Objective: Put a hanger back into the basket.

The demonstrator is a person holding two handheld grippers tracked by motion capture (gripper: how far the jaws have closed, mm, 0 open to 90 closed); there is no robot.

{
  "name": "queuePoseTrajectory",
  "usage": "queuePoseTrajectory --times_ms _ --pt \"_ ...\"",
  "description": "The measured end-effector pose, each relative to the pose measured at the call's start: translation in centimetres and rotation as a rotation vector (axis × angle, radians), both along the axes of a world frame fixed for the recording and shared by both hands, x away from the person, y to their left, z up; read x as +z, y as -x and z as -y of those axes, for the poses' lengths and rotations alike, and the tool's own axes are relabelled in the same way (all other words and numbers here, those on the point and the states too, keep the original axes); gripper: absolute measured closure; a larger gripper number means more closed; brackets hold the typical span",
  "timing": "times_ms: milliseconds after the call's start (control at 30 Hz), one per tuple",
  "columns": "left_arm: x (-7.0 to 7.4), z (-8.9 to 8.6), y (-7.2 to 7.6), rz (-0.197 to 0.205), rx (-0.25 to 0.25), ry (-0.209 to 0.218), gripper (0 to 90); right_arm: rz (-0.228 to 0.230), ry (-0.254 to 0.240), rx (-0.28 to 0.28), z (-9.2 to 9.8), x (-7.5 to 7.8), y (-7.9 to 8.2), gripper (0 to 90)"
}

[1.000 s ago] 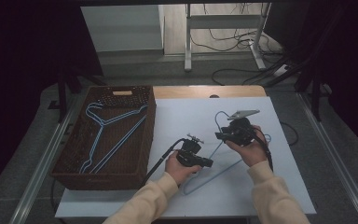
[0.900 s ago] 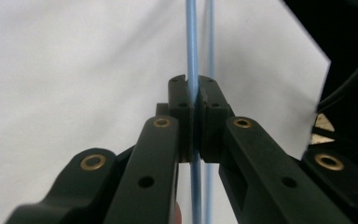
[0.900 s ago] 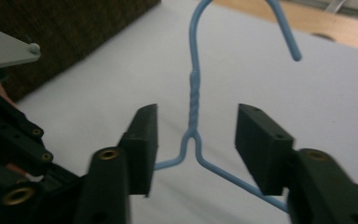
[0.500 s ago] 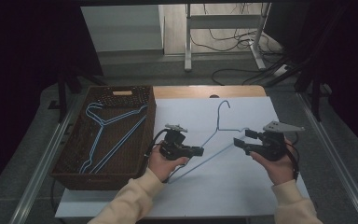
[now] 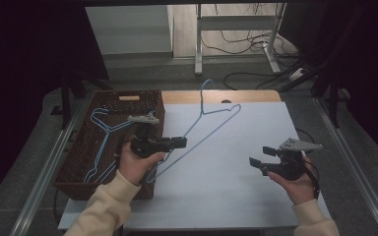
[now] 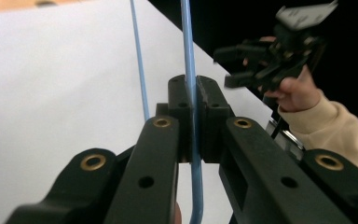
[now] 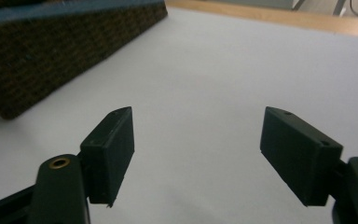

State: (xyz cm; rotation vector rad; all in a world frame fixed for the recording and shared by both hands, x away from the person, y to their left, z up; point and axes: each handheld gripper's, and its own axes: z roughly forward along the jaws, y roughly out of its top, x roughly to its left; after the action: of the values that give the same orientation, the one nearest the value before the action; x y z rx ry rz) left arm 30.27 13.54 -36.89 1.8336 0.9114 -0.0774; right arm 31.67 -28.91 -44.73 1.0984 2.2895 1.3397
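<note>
1. Far left, I see the wicker basket (image 5: 78, 162) sitting at the left edge of the bench (image 5: 256, 196). Blue wire hangers (image 5: 101, 132) already lie inside it, so I judge part of the sorting is done.
2. My left claw (image 5: 179, 143) is pressed together on the lower wire of the blue hanger (image 5: 211, 123). In the left gripper view, the wire (image 6: 190, 116) runs straight up between the pads, which are tight on it.
3. The hanger is lifted off the white bench top, tilted, with its hook pointing up and away toward the far edge. It hangs just beside the basket's right wall, not yet over it.
4. What's left, as I read it: carry this one across the rim and lay it on the others inside.
5. My right claw (image 5: 257, 162) sits well apart to the right, low over the bench. Its jaws have just been opening and now stand spread with nothing between them; the right gripper view shows bare white surface (image 7: 205, 93) between the pads.
6. In the way: the basket's near wall, and the hangers inside could snag the hook. Beyond the bench, cables (image 5: 246, 44) trail on the floor by a metal stand (image 5: 199, 49), clear of my path.
</note>
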Motion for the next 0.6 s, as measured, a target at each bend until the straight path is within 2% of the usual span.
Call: queuePoseTrajectory --times_ms 133,300,433,600 --pt "1.0 -3.0 0.5 0.023 0.039 0.020 86.0 -0.033 0.041 0.013 -0.5 -0.9 -0.3 23.3" --pt "1.8 -7.3 1.3 0.051 0.098 0.029 86.0 -0.052 0.080 0.020 -1.0 -1.6 -0.4 22.3" --pt "1.8 -10.4 1.7 0.057 0.152 0.036 86.0 -0.062 0.106 0.024 -1.2 -2.0 -0.5 21.8" --pt "1.1 -14.4 2.0 0.060 0.220 0.037 86.0 -0.069 0.130 0.025 -1.3 -2.2 -0.6 21.4"
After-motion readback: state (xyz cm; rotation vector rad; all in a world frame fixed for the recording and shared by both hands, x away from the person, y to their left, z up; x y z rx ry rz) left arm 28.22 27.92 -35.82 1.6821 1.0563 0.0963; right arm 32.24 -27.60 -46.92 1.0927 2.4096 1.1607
